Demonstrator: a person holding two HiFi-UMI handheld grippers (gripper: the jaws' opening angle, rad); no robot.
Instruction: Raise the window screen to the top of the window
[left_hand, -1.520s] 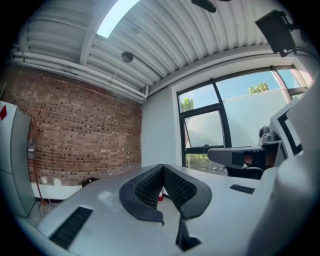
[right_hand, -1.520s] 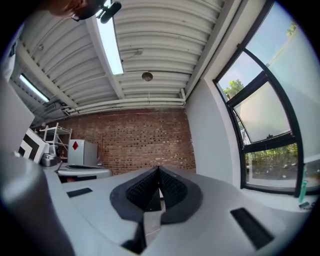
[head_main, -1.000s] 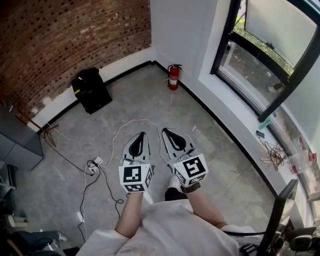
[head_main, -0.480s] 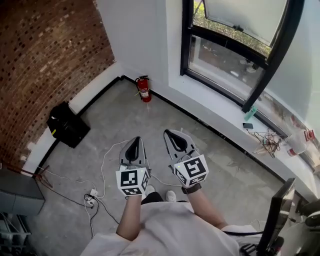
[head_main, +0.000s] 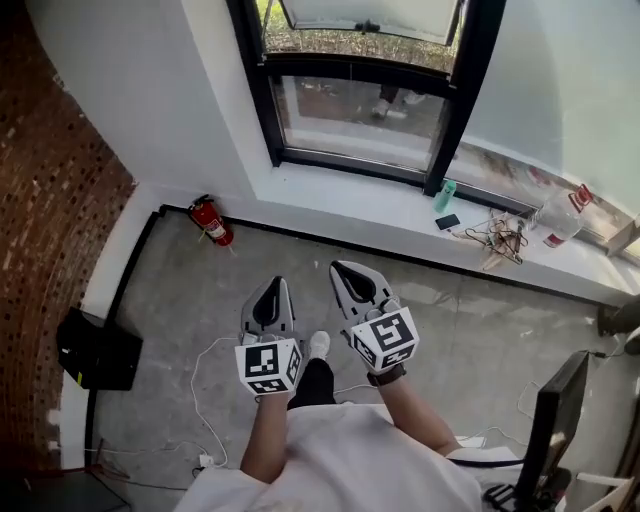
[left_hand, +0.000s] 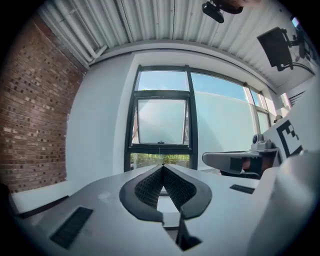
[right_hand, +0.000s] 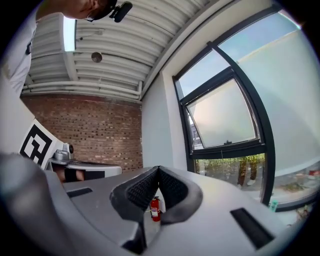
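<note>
Straight ahead of my left tongs (head_main: 272, 290) and right tongs (head_main: 347, 272), both clenched on nothing, the pale frosted window screen (left_hand: 162, 120) sits higher up in its black frame (left_hand: 190, 120), well apart.

The window (head_main: 360, 110) is set in the far wall, with the sill (head_main: 330, 205) running below it. On the sill, right of the window's middle, a bottle (head_main: 444, 195) stands with a phone (head_main: 448, 222) just before it. A tangle of cords (head_main: 500, 238) and a jug (head_main: 560, 215) lie further right. Below the window's left corner, a fire extinguisher (head_main: 211, 221) stands on the floor (head_main: 190, 300). Far left of the window runs a brick wall (head_main: 50, 230), with a box (head_main: 95, 352) near its foot.
</note>
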